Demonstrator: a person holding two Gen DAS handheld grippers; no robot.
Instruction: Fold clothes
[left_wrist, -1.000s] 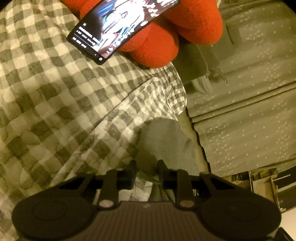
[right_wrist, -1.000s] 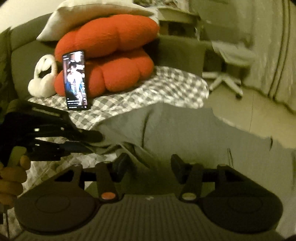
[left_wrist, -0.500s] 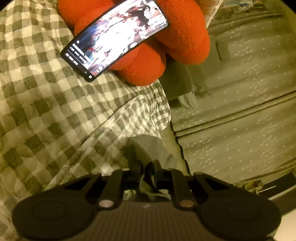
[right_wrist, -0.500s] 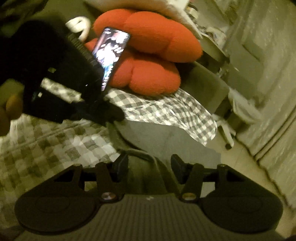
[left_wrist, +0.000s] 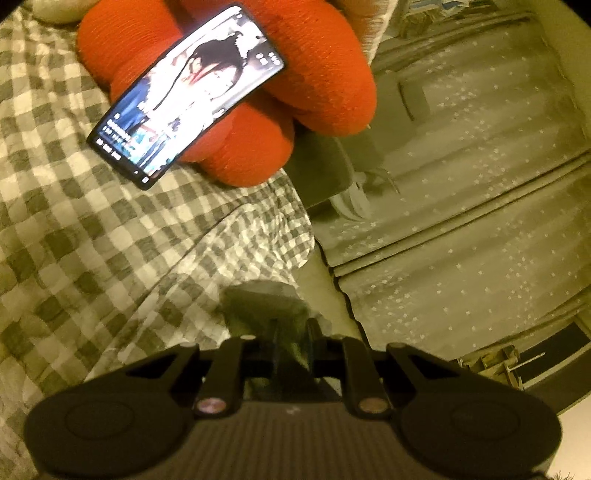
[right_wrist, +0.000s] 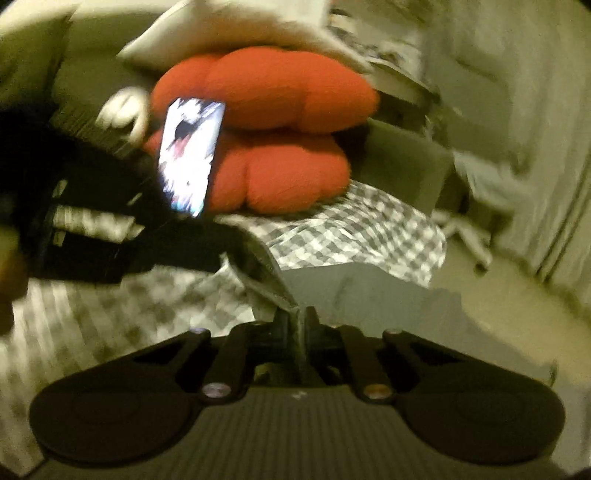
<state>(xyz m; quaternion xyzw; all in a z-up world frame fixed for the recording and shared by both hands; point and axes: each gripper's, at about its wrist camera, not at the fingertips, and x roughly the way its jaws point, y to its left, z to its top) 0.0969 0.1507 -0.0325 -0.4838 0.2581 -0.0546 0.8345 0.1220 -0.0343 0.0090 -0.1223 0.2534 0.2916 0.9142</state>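
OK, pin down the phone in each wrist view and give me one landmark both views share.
Left wrist: phone upper left of centre, lying diagonally against the red cushion.
Right wrist: phone upper left, upright, blurred, against the red cushion.
Shared landmark: the checked bedcover.

right hand-held gripper (right_wrist: 295, 325) — pinching grey garment (right_wrist: 354, 291) | left hand-held gripper (right_wrist: 225, 258) — clamps same hem | lit phone (right_wrist: 190, 155) against red cushion (right_wrist: 273, 147) | checked bed cover (right_wrist: 362, 232)
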